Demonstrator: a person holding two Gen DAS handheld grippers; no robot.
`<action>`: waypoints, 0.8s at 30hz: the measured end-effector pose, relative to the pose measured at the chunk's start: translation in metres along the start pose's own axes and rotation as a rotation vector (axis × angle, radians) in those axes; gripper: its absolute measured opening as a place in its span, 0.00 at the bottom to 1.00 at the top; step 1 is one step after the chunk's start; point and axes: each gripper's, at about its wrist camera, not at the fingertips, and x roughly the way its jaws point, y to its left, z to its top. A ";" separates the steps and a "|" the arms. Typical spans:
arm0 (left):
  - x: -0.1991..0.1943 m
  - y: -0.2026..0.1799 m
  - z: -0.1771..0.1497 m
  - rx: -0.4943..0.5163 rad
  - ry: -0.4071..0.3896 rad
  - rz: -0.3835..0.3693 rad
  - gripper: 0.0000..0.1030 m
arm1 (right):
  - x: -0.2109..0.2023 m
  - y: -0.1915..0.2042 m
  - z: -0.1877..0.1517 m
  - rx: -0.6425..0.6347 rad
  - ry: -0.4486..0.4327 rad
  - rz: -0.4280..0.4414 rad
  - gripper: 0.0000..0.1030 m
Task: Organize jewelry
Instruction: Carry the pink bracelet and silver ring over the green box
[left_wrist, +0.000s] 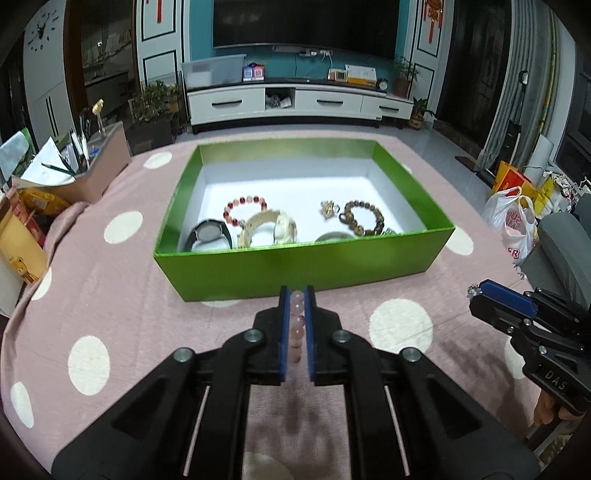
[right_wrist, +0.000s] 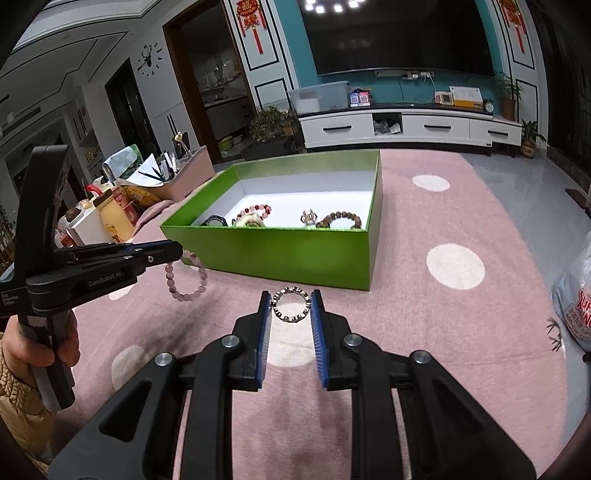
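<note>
My left gripper (left_wrist: 297, 295) is shut on a pale pink bead bracelet (left_wrist: 297, 321); in the right wrist view that pink bracelet (right_wrist: 186, 275) hangs as a loop from the left gripper (right_wrist: 176, 252), above the cloth. My right gripper (right_wrist: 290, 300) is shut on a silver chain bracelet (right_wrist: 290, 304), held as a small ring between its blue pads. Both hover just in front of the green box (left_wrist: 295, 262), which holds a red bead bracelet (left_wrist: 245, 206), a brown bead bracelet (left_wrist: 364, 218), a cream bangle (left_wrist: 267, 227), a watch (left_wrist: 208, 234) and a gold piece (left_wrist: 329, 208).
The table carries a pink cloth with white dots (left_wrist: 110, 295). A pen holder box (left_wrist: 92, 173) and snack packages (left_wrist: 22, 236) stand at the left edge. A plastic bag (left_wrist: 513, 225) lies off the right side. A hand (right_wrist: 55, 343) grips the left gripper's handle.
</note>
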 end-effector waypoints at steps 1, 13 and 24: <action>-0.003 0.000 0.001 0.001 -0.005 -0.001 0.07 | -0.001 0.001 0.001 -0.002 -0.003 -0.001 0.20; -0.035 0.003 0.022 0.014 -0.074 0.001 0.07 | -0.019 0.018 0.028 -0.052 -0.068 -0.005 0.20; -0.043 0.008 0.045 0.023 -0.116 0.023 0.07 | -0.018 0.027 0.058 -0.080 -0.116 -0.014 0.20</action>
